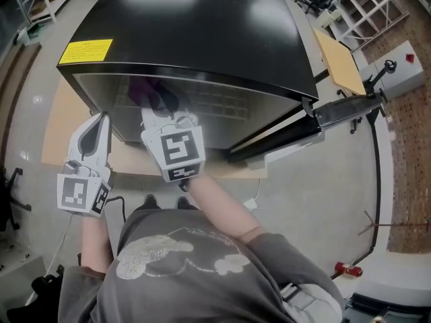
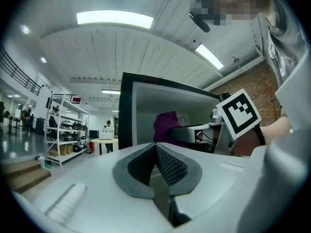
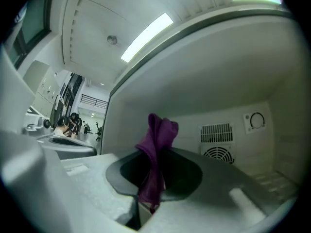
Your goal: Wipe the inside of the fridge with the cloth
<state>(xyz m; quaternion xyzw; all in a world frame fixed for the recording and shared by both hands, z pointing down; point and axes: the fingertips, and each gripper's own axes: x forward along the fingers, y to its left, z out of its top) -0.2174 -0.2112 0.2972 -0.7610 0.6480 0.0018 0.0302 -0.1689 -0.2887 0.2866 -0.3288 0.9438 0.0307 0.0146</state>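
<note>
Two hand-held grippers work at a small black fridge (image 1: 202,25). At left, the left hand-held gripper (image 1: 101,118) hangs just outside the opening, its jaws pressed together on nothing. To its right, the right hand-held gripper (image 3: 154,165) reaches inside, jaws clamped on a purple cloth (image 3: 158,130). The cloth sticks up past the jaw tips, its long axis upright, with a loose tail hanging below. The pale back wall with its fan vent (image 3: 217,153) lies ahead and to the right. The right hand is the nearer one for wiping. Farther right, the door (image 1: 316,123) stands open. From above, the fridge's top hides most of the interior, and whether the cloth touches any wall cannot be told.
</note>
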